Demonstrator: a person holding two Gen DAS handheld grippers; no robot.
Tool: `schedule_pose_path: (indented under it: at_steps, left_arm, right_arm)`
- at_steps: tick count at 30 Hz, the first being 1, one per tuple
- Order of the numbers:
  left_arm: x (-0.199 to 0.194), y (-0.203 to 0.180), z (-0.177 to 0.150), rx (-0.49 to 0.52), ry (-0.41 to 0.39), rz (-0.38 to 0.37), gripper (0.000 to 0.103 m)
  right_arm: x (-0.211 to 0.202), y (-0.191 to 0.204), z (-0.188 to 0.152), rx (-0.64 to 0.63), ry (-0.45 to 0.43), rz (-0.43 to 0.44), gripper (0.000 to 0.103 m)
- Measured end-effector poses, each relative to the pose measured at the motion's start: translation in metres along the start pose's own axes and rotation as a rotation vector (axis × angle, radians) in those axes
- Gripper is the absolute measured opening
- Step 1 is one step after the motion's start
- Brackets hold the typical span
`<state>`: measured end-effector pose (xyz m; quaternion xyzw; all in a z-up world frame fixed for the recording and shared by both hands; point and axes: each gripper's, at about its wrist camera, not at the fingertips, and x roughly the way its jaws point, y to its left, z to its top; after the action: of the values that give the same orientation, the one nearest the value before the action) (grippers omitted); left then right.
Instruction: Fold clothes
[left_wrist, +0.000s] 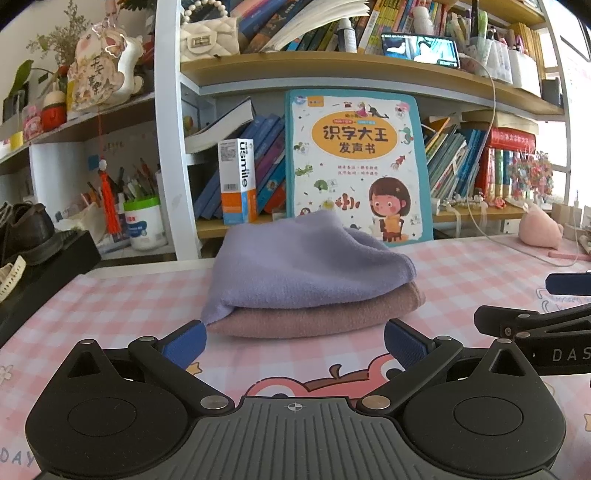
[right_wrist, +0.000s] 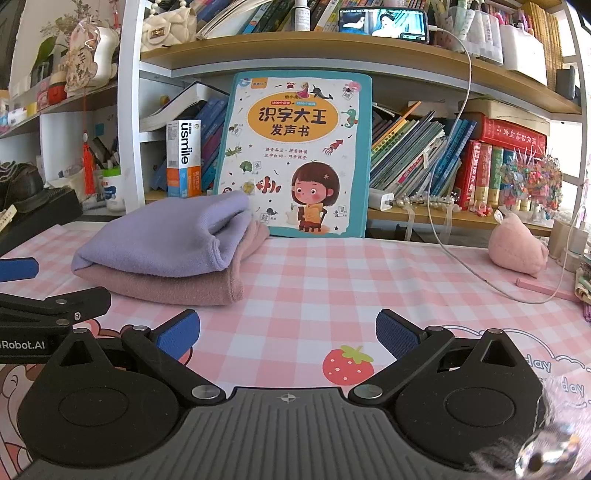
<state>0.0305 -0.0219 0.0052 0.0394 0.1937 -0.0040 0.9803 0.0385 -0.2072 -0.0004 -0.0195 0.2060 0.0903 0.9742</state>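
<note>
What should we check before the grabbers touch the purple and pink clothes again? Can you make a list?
1. Left gripper open and holding nothing: ok.
2. Right gripper open and holding nothing: ok.
3. Purple cloth folded and lying on top of the pink cloth: ok.
4. Stack edges lined up neatly: not ok, the purple one droops over the pink one's left end.
5. Checked table mat bare in front of the stack: ok.
6. More clothes waiting to be folded: cannot tell, none in view.
</note>
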Motion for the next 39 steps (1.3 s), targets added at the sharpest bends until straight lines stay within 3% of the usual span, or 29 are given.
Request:
schedule_pose_path:
  at_steps: [39]
  left_arm:
    - [0.0008,-0.0003,-0.0007,0.002,0.002,0.004,0.103]
  right_arm:
    - [0.0015,0.0001,-0.0001,0.003,0.013,0.002,0.102]
